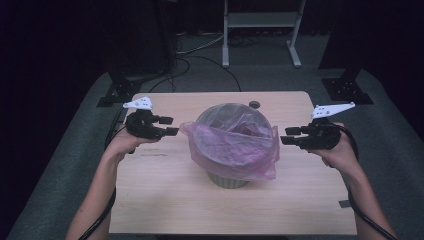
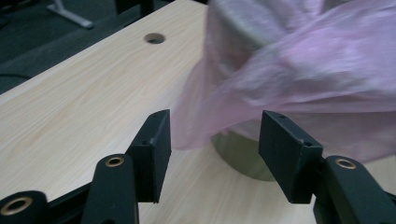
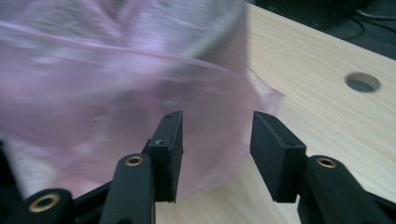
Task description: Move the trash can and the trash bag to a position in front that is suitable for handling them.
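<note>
Both grippers, left gripper and right gripper, have jaws apart, empty, flanking the pink bag overhanging the bin, its folded edge straight ahead of each.

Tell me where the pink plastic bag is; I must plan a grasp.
In the high view, the translucent pink plastic bag lines and drapes over the grey bin at table centre, between both grippers.

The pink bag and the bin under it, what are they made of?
The pink bag looks like thin plastic film: see-through, wrinkly and a little shiny. The bin seems smooth, matte grey-beige plastic, though I can't be sure. The table has a pale wood-grain top.
</note>
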A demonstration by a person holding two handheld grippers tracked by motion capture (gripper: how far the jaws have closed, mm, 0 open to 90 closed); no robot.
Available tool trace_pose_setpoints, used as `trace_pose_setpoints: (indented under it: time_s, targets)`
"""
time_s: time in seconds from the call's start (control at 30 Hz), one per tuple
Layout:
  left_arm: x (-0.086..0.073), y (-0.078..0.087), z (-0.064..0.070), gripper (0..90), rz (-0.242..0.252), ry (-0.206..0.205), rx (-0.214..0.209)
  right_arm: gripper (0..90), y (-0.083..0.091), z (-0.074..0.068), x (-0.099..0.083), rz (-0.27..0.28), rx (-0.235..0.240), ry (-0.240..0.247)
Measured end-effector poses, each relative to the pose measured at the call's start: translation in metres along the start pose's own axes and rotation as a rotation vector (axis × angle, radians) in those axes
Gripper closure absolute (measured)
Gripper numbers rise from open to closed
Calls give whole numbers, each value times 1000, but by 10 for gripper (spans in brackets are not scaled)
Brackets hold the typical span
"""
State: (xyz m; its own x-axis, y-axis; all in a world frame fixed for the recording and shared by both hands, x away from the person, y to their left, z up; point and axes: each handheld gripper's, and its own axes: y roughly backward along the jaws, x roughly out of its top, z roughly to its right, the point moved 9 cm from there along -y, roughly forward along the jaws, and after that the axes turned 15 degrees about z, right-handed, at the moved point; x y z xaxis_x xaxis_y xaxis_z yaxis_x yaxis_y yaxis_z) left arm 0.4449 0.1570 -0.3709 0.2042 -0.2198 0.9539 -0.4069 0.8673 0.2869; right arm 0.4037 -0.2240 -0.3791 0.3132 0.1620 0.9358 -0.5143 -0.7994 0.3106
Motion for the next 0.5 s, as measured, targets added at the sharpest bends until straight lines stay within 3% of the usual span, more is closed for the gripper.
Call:
trace_pose_setpoints:
  time_s: [0.13, 0.3, 0.4, 0.5]
  targets:
    - [6, -1, 19, 395, 10, -27, -89, 494, 4, -22, 7, 5, 76, 43]
    - [5, -9, 34, 377, -2, -62, -156, 442, 1, -45, 8, -14, 146, 95]
    - [3, -12, 41, 422, -18, -85, -182, 444, -4, -52, 6, -30, 157, 122]
    - [1, -16, 48, 514, -27, -103, -209, 522, -9, -55, 4, -41, 142, 147]
